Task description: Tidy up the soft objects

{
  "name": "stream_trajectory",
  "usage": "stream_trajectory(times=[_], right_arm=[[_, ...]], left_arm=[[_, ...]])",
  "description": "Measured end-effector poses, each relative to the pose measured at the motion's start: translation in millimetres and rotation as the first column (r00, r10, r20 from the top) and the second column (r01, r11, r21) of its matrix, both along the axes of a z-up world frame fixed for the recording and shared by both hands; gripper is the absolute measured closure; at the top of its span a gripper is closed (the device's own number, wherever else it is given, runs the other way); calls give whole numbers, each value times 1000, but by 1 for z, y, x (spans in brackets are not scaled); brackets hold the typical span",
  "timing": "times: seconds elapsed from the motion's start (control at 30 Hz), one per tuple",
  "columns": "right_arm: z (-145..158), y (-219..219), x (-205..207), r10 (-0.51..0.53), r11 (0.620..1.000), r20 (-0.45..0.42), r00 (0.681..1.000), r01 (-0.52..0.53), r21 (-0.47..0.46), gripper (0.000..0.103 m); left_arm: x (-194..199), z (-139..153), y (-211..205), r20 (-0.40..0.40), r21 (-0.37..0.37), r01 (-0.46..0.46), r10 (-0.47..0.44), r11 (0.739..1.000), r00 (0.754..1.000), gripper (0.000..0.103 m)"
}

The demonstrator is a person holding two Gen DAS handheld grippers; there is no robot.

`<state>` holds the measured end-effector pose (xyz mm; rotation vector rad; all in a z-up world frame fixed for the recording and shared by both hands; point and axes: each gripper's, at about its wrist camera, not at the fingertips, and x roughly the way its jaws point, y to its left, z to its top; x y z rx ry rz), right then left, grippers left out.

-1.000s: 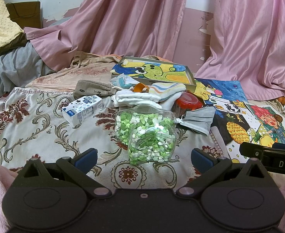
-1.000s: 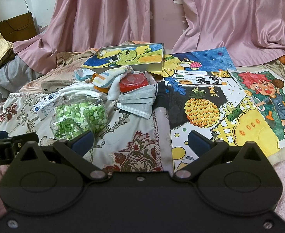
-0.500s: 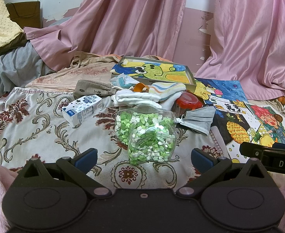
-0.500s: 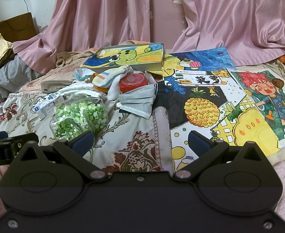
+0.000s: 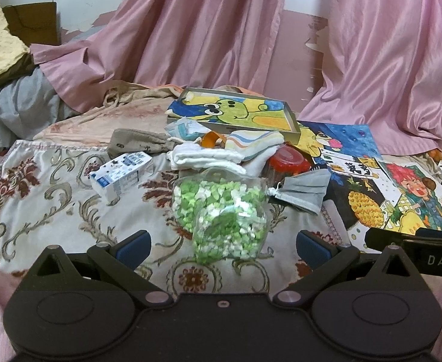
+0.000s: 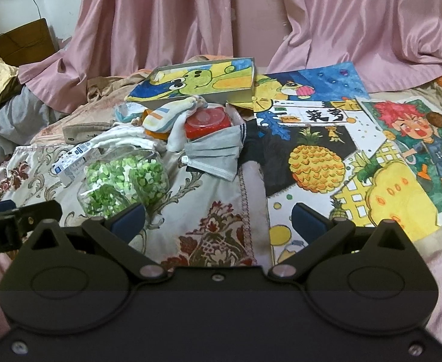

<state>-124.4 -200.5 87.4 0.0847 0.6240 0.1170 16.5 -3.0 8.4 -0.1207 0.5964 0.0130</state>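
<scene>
Bedspread (image 5: 55,199) holds socks (image 5: 221,154) beyond spread left gripper (image 5: 223,242).

The pink curtains (image 5: 209,30) are made of smooth, shiny cloth. The bed cover (image 5: 40,199) is shiny cloth with a flower pattern. The green and white bits are held in a clear, glossy plastic bag (image 5: 221,211). The milk box (image 5: 120,173) is smooth card. The face mask (image 6: 215,154) is soft, matt grey cloth. The drawings (image 6: 317,157) are matt paper.
</scene>
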Motion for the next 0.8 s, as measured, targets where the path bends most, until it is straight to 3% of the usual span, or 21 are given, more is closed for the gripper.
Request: stream_trajectory(times=[0.17, 0.27, 0.37, 0.47, 0.6, 0.8], right_arm=[[1, -6, 24, 24, 999, 116, 993, -21, -28, 0], [-2, -5, 41, 61, 994, 181, 982, -43, -103, 0], [-11, -1, 61, 102, 984, 190, 977, -71, -165, 0], [-20, 2, 82, 137, 979, 157, 978, -110, -171, 0], [-29, 21, 95, 226, 946, 171, 959, -174, -274, 0], [-41, 51, 114, 343, 875, 157, 926, -255, -411, 1]], left_arm=[[35, 12, 0, 22, 20, 45, -46, 999, 999, 1], [65, 20, -4, 47, 66, 106, -109, 992, 993, 1], [97, 24, -11, 62, 114, 169, -176, 979, 982, 1], [129, 22, -17, 60, 137, 225, -235, 965, 970, 1], [167, 15, -29, 35, 187, 300, -311, 936, 950, 2], [217, -4, -47, -43, 280, 408, -413, 869, 910, 8]])
